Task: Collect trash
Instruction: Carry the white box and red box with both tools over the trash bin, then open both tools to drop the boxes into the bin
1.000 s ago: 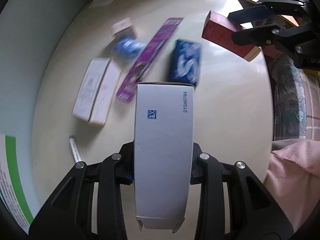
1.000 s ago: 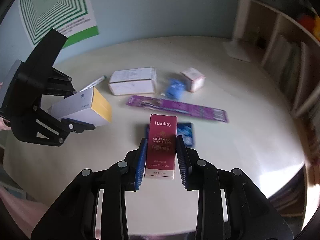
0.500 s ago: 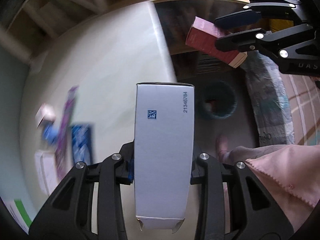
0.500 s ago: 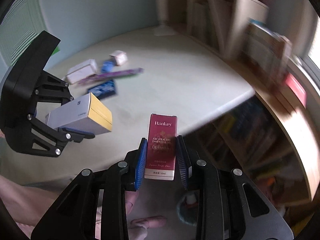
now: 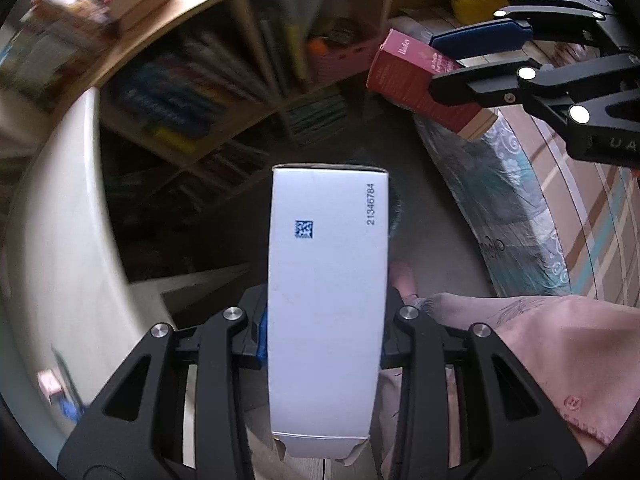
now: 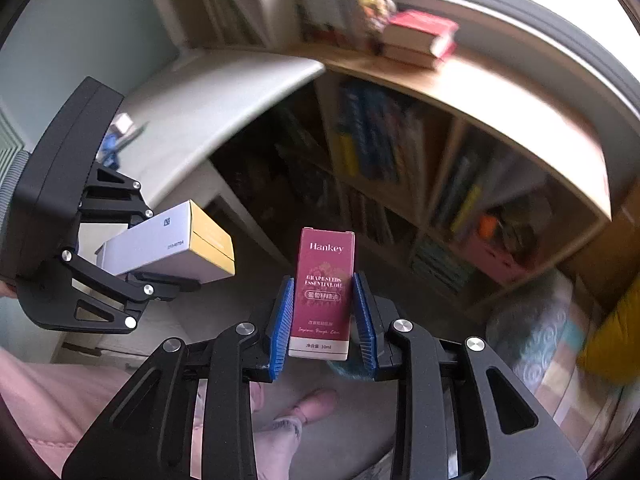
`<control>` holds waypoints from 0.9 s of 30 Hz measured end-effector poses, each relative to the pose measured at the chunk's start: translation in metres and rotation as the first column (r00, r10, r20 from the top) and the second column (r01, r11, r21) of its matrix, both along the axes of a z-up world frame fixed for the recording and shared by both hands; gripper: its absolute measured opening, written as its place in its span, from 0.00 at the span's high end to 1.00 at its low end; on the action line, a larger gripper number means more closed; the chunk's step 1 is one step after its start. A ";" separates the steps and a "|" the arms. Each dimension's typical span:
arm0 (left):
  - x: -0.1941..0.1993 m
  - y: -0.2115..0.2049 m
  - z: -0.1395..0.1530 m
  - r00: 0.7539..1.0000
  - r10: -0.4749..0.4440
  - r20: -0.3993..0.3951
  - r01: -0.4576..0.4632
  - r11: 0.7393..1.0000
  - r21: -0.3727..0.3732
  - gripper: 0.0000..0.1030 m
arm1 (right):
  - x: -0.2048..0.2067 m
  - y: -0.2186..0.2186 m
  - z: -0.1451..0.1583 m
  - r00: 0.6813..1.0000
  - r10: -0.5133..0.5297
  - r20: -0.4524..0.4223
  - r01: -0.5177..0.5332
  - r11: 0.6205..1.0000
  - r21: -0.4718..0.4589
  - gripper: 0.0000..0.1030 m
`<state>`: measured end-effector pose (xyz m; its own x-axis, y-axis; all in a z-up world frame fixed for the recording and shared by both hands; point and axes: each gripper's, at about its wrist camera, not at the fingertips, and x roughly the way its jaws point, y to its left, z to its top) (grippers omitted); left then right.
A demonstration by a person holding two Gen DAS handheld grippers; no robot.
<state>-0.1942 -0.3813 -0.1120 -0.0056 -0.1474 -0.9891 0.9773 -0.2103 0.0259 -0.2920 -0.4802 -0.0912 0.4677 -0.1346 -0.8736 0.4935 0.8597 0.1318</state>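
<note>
- Left wrist view, from nine o'clock across: the pale table curves down the edge, a blurred bookshelf fills ten to twelve o'clock, and the left gripper at six o'clock has its fingers clamped on the sides of a white box.
- At one to two o'clock the right gripper pinches a maroon carton, tilted and held apart from the white box.
- Right wrist view: the white box with its yellow end shows at nine o'clock, the maroon carton upright at centre between blue pads, narrow and tight.
- Step, as I judge it: both pieces of trash are lifted clear of the table and carried toward a bin; next, each must be brought over the opening and released.
- A dark round shape peeks from behind the white box, possibly the bin, mostly hidden. Items left on the table are smeared beyond reading.
</note>
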 end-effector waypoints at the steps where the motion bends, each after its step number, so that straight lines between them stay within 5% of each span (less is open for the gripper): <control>1: -0.005 -0.004 -0.004 1.000 -0.014 -0.002 0.014 1.000 0.009 0.68 | -0.007 -0.004 -0.004 1.000 -0.011 -0.003 0.011 1.000 0.008 0.70; 12: -0.048 -0.049 -0.041 0.995 -0.097 -0.009 0.098 0.991 0.090 0.68 | -0.050 -0.037 -0.037 0.997 -0.071 -0.039 0.073 0.995 0.071 0.70; 23: -0.056 -0.068 -0.068 0.995 -0.092 -0.034 0.095 0.986 0.138 0.67 | -0.051 -0.051 -0.060 0.996 -0.064 -0.058 0.071 0.990 0.124 0.70; 27: -0.056 -0.074 -0.072 0.997 -0.078 -0.014 0.079 0.988 0.134 0.42 | -0.048 -0.058 -0.066 0.994 -0.076 -0.081 0.085 0.988 0.128 0.67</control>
<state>-0.2501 -0.4554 -0.1840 -0.0204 -0.0119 -0.9997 0.9578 -0.2871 -0.0161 -0.3395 -0.5381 -0.1571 0.3921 -0.0515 -0.9185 0.5732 0.7946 0.2001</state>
